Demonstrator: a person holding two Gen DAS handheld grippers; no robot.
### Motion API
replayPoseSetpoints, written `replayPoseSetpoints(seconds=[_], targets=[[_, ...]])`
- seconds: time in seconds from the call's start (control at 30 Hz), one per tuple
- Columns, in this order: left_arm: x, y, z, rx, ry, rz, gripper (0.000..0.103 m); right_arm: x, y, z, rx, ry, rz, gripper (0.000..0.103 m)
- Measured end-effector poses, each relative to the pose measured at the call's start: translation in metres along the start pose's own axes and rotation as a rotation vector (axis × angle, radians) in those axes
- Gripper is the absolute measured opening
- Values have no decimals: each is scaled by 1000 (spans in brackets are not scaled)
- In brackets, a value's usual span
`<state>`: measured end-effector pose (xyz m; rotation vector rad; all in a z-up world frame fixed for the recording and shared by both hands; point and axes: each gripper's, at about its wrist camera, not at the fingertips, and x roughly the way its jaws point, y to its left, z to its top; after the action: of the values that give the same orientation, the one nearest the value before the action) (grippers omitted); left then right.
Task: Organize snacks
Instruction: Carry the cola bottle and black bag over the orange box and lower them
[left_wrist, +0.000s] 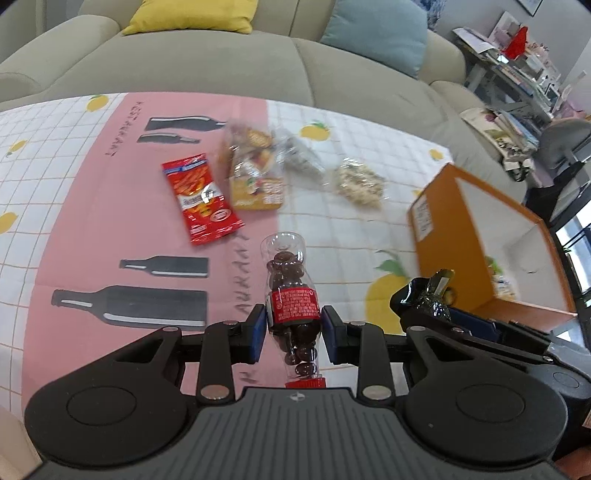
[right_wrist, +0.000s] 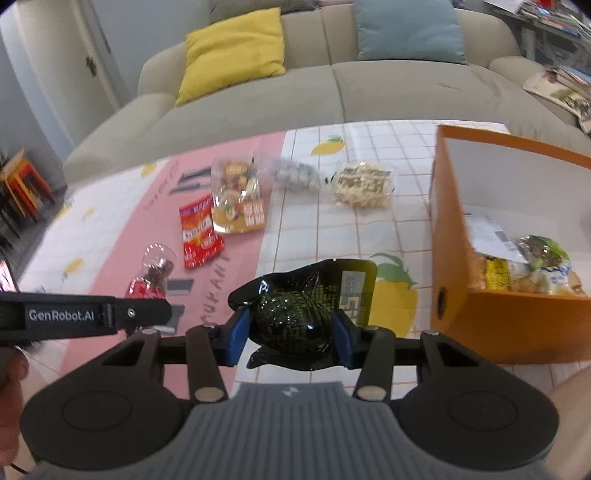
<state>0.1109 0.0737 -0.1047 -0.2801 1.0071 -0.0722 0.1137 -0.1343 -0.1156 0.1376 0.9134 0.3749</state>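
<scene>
Presently the left gripper (left_wrist: 293, 325) is clamped on a small clear bottle (left_wrist: 291, 295) of dark candies; the right gripper (right_wrist: 291, 328) pinches a black packet (right_wrist: 295, 314). Only the right wrist view shows snacks inside the orange box (right_wrist: 450, 229) at three o'clock.

Behind the tabletop (right_wrist: 306, 229) we see a beige sofa (right_wrist: 332, 96) with a yellow cushion (right_wrist: 232, 51) and a blue cushion (right_wrist: 406, 29). We see stacked stools (right_wrist: 22, 181) at left.
</scene>
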Motion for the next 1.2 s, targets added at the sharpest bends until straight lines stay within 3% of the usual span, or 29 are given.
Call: replayPoseSetpoints(seconds=[0.3, 0.47, 0.63, 1.0, 1.2], targets=[[-11, -57, 22, 82, 3, -58, 35, -49, -50, 19, 109, -57, 24, 46], [-5, -101, 42, 152, 11, -120, 35, -74, -85, 29, 171, -81, 102, 43], [4, -143, 61, 205, 13, -190, 35, -92, -118, 47, 219, -110, 123, 32], [32, -197, 74, 296, 46, -240, 35, -116, -178, 74, 218, -182, -25, 29], [56, -233, 77, 371, 77, -255, 35, -106, -201, 83, 128, -157, -178, 28]])
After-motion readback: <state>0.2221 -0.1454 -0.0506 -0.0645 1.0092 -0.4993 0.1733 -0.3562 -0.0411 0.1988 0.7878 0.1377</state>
